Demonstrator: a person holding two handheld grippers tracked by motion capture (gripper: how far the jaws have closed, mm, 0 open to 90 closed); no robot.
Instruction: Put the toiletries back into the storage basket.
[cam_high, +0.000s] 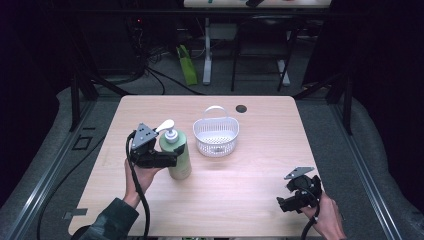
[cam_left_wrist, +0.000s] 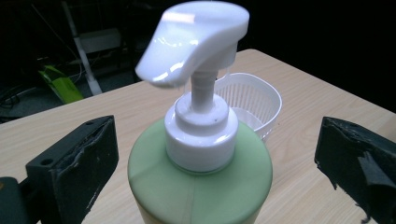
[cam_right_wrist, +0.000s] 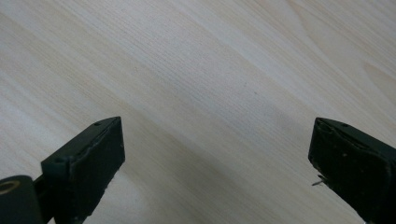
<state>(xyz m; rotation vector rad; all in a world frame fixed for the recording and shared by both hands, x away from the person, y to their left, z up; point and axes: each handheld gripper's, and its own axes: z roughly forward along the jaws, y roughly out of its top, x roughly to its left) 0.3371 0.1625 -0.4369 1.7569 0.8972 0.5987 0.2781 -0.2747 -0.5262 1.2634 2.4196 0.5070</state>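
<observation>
Two claws are at work on the tabletop (cam_high: 240, 195). On the left side, the left claw (cam_high: 176, 159) is spread wide around a green pump bottle (cam_high: 178, 156). The bottle stands upright between the black jaws, and in the left claw view there is a gap on each side, so nothing is pinching it. The white pump head (cam_left_wrist: 196, 42) sticks up on top, with its spout out to one side. Just behind the bottle, a bit to the right, sits a small white basket (cam_high: 216, 136) with holes and a handle. Far over on the right, near the front edge, the right claw (cam_high: 286, 204) is spread open too, with bare wood under it.

What could go wrong? I think the bottle could tip over. It is tall, so a bump from one jaw as the hand moves could knock it down. A squeeze too high up, on the pump, could let it slip.
</observation>
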